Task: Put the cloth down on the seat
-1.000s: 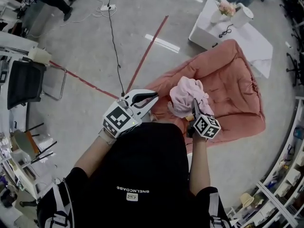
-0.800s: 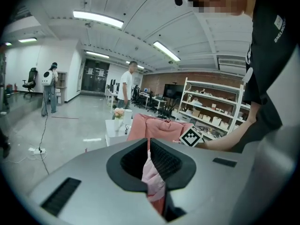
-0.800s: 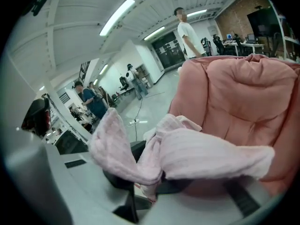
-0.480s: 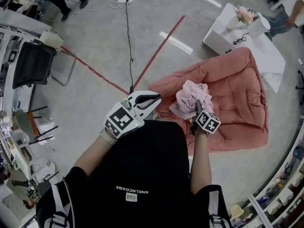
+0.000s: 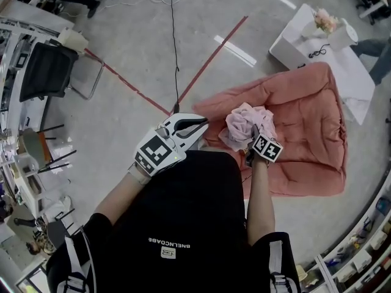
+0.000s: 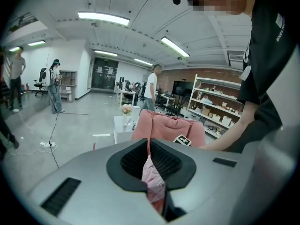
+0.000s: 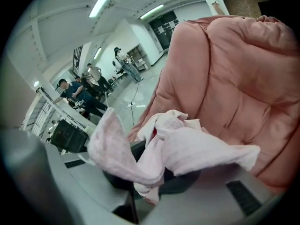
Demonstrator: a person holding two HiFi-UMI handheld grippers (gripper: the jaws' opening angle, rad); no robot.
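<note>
A crumpled pale pink cloth [image 5: 244, 122] hangs bunched from my right gripper [image 5: 252, 131], which is shut on it. It is held above the near left part of the seat [image 5: 305, 115], a salmon-pink padded floor chair. In the right gripper view the cloth [image 7: 187, 144] drapes over the jaws of the right gripper [image 7: 140, 175], with the seat's cushion [image 7: 234, 64] close behind. My left gripper [image 5: 203, 126] is held to the left of the cloth, off the seat's edge, shut and holding nothing. Through its slit the left gripper view shows the cloth [image 6: 152, 177] and the seat [image 6: 168, 125].
A low white table [image 5: 293, 44] with flowers and a white jug stands beyond the seat. A red tape line [image 5: 208, 60] and a black cable [image 5: 176, 47] cross the concrete floor. A black office chair [image 5: 46, 72] is at left, shelving [image 5: 366, 249] at lower right.
The head view has shifted, so the seat sits further right in the picture. My right gripper, still shut on the cloth, has edged slightly over the seat. The left gripper has barely moved.
</note>
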